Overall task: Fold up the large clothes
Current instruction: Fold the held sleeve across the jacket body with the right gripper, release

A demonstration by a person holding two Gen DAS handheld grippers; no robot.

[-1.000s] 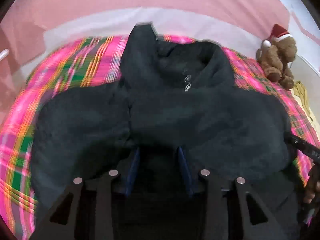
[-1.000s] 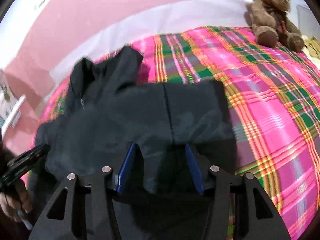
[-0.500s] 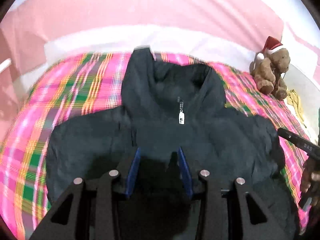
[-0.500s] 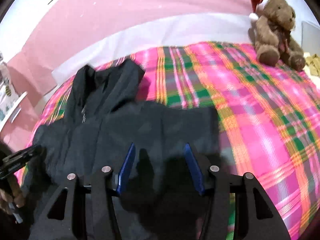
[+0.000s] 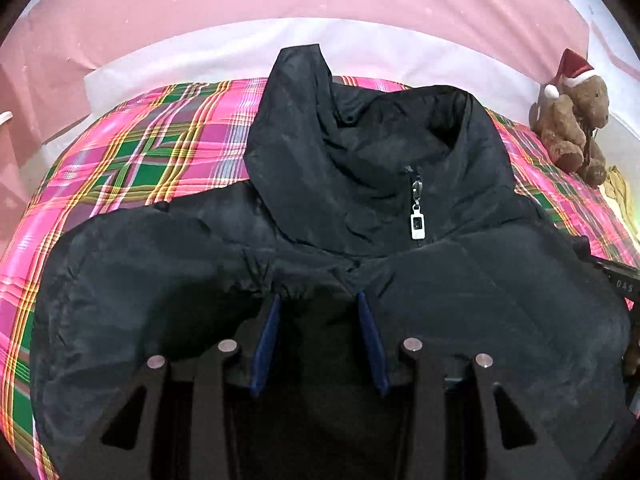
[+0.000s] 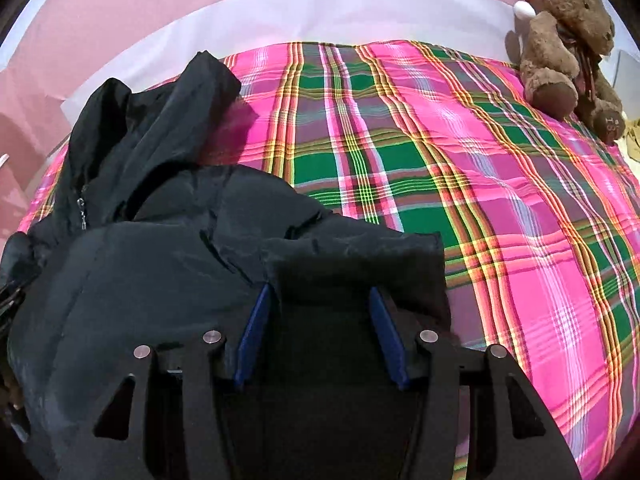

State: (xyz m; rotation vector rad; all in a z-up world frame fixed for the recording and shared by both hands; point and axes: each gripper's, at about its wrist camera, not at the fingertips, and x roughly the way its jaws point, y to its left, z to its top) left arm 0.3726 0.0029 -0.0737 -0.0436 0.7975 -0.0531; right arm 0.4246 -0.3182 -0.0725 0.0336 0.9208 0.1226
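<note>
A black padded jacket [image 5: 360, 152] lies on the plaid bed cover [image 5: 140, 160], collar and silver zipper pull [image 5: 417, 222] facing me. My left gripper [image 5: 318, 300] has a bunched fold of the jacket between its blue pads, and its jaws are opening. In the right wrist view the jacket [image 6: 160, 272] fills the left half. My right gripper [image 6: 320, 300] is shut on a thick folded edge that drapes over its fingertips. That gripper's black body [image 5: 616, 276] shows at the left view's right edge.
A brown teddy bear [image 6: 568, 48] in a red Santa hat sits at the bed's far right corner. Bare plaid cover [image 6: 480, 200] stretches to the right of the jacket. A white strip [image 5: 200, 52] and a pink wall lie behind the bed.
Both grippers moved forward over the bed with the jacket's fold, so collar and zipper pull now look larger and nearer. The right gripper's folded edge has sunk closer to the cover.
</note>
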